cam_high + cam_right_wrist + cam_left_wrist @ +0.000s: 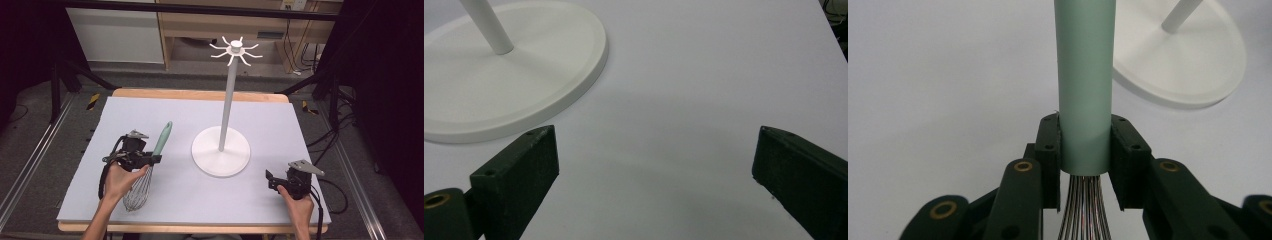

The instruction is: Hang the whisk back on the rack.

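While I carry it: my left gripper (1085,145) clamps the whisk (150,162) at the foot of its green handle (1085,75), wires toward my wrist.
Whisk position: over the table (75,165), left of the stand (221,150), handle pointing away from me.
Right gripper (656,170): jaws wide, holding nothing, near the stand's base (499,90).
Doing it well: I grip firmly, lift slowly, stay clear of the pole (227,107), and aim the handle end at a hook (235,50).

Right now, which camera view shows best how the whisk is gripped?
The left gripper view: the left tongs close on the whisk at the base of its green handle, just above the wires. The high view shows the whole whisk, but the hand hides part of the grip.
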A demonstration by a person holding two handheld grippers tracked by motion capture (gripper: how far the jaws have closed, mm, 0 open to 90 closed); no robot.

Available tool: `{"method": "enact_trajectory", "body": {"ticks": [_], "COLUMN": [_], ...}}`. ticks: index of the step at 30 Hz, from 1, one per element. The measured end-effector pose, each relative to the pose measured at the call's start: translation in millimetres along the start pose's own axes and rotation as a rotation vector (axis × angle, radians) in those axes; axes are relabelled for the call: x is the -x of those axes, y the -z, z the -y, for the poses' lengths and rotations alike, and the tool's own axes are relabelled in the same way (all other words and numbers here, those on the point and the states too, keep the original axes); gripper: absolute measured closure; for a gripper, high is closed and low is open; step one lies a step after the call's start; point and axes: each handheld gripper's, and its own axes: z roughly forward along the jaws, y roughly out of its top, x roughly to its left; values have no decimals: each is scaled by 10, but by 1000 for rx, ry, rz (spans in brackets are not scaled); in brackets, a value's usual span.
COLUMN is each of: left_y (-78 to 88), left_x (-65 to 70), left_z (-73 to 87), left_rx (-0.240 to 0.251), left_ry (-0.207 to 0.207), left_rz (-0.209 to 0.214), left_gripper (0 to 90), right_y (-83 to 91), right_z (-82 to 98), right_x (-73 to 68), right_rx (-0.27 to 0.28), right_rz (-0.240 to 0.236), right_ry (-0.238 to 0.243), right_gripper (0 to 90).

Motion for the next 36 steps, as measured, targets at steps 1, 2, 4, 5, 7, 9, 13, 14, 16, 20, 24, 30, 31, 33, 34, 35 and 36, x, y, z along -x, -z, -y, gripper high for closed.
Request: {"method": "enact_trajectory", "body": {"ticks": [1, 2, 4, 5, 7, 9, 13, 14, 16, 20, 24, 30, 31, 33, 34, 35, 36], "left_y": [0, 35, 99, 139, 185, 228, 293, 307, 340, 394, 435, 499, 513, 520, 532, 532, 544], "left_x": [0, 4, 10, 9, 16, 19, 30, 31, 43, 64, 87, 154, 171, 179, 197, 197, 214], "left_z": [0, 4, 13, 16, 25, 32, 47, 49, 52, 39, 16, -29, -41, -50, -64, -64, -80], "left_rx": [0, 16, 53, 68, 101, 135, 201, 214, 255, 307, 343, 396, 410, 415, 425, 425, 433], "left_ry": [0, -3, -7, -15, -14, -14, -17, -20, -23, -25, -26, -38, -40, -42, -45, -45, -49], "left_rz": [0, 1, 1, -1, -1, 10, 17, 17, 16, 18, 23, 33, 34, 35, 38, 38, 39], "left_gripper": [687, 687, 687, 687, 687, 687, 687, 687, 687, 687, 687, 687, 687, 686, 687, 686, 686], "right_y": [4, 1, 6, 8, 9, 11, 21, 21, 20, 21, 24, 24, 24, 23, 23, 23, 22], "right_z": [-1, -1, -2, -2, -2, -1, 2, 4, 4, 3, 3, 4, 5, 5, 5, 5, 6], "right_x": [-4, -1, -6, -6, -6, -7, -12, -13, -14, -15, -17, -14, -14, -15, -14, -14, -14], "right_rx": [0, 3, 4, 6, 6, 9, 27, 31, 34, 39, 40, 41, 41, 41, 42, 42, 42], "right_rz": [-3, 1, 3, 4, 5, 7, 13, 16, 16, 19, 20, 22, 23, 22, 23, 23, 23], "right_ry": [-3, 5, 2, 1, 1, 2, 5, 4, 4, 5, 1, 1, 5, 4, 5, 5, 3], "right_gripper": [53, 53, 53, 54, 53, 53, 53, 53, 53, 53, 53, 53, 53, 53, 53, 53, 53]}}
